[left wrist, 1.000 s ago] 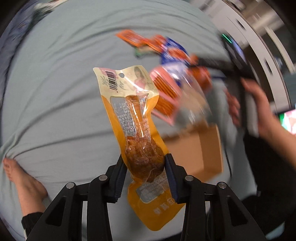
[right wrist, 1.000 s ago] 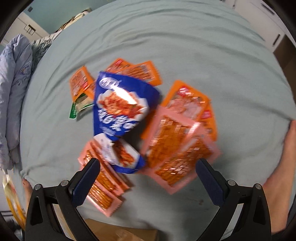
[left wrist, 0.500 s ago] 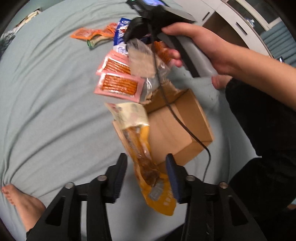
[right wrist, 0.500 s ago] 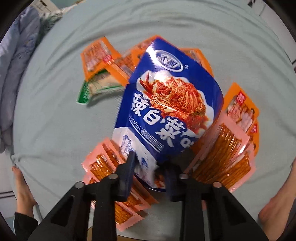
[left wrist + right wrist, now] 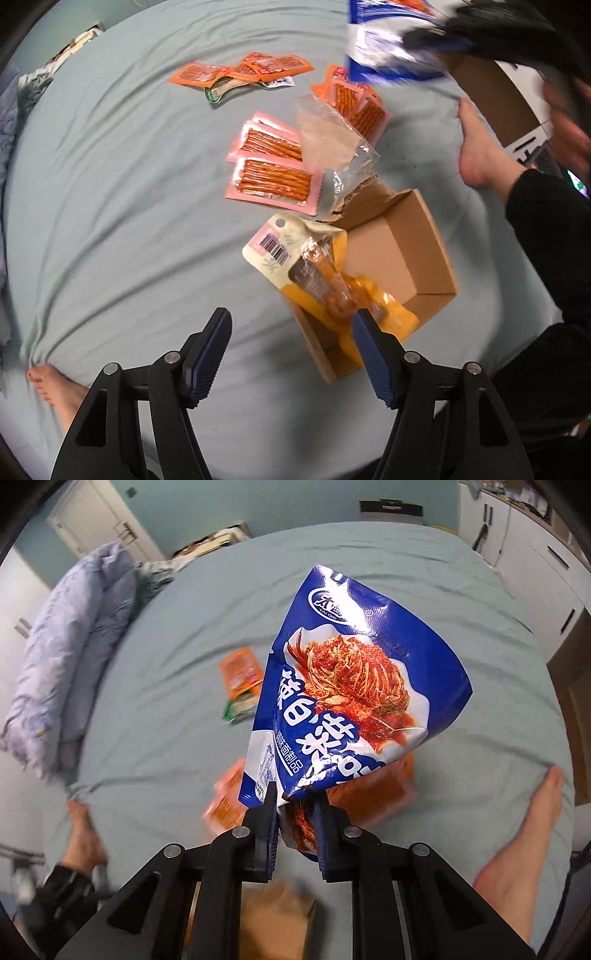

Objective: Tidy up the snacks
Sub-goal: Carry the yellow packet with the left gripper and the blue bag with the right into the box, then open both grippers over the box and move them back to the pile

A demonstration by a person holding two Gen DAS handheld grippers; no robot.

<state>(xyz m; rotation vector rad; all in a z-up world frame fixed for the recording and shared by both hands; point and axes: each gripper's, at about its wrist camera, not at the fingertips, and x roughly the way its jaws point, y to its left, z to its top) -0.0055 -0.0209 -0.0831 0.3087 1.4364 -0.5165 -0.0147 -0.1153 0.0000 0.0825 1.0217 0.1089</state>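
Left tool (image 5: 291, 328) has just been opening, jaws wide apart now, and the yellow pack (image 5: 325, 284) lies tilted across the box (image 5: 424, 236) edge on the bed (image 5: 110, 184). Right tool (image 5: 295, 808) has just been closing and is clamped on the blue bag (image 5: 354, 686), held above the bed.

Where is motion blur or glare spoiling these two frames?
Left wrist view: the blue-and-white snack bag and the hand at top right are smeared; the pink packets stay sharp. Right wrist view: glare on the bag's top, blurred orange packets beneath.
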